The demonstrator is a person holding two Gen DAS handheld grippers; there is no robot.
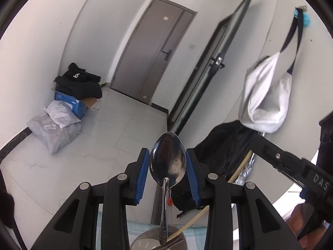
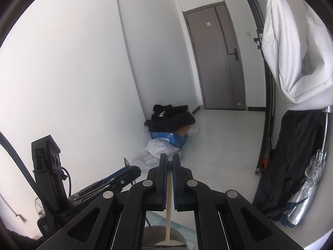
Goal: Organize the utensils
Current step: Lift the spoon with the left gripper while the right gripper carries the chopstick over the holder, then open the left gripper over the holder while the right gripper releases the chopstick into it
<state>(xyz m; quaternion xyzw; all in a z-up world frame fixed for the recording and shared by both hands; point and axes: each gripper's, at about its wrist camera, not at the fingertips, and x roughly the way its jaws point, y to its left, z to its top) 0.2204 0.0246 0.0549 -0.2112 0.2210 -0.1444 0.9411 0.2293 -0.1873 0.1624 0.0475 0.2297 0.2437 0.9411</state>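
In the left wrist view my left gripper [image 1: 167, 162] has its blue pads on both sides of the bowl of a steel spoon [image 1: 167, 160], which stands upright with its handle down in a metal holder [image 1: 149, 239]. A pale wooden chopstick [image 1: 187, 227] leans out of the same holder. In the right wrist view my right gripper [image 2: 170, 164] is shut on the wooden chopstick [image 2: 169, 212], whose lower end rests in the holder [image 2: 164, 235]. The left gripper also shows in the right wrist view [image 2: 124, 177], at the left.
A checked cloth [image 1: 193, 235] lies under the holder. On the floor by the wall are a blue box [image 2: 168, 138], black clothes [image 2: 170, 116] and plastic bags [image 1: 54, 125]. A white bag [image 2: 295, 52], a black garment [image 2: 291, 156] and a folded umbrella [image 2: 306, 191] hang at the right.
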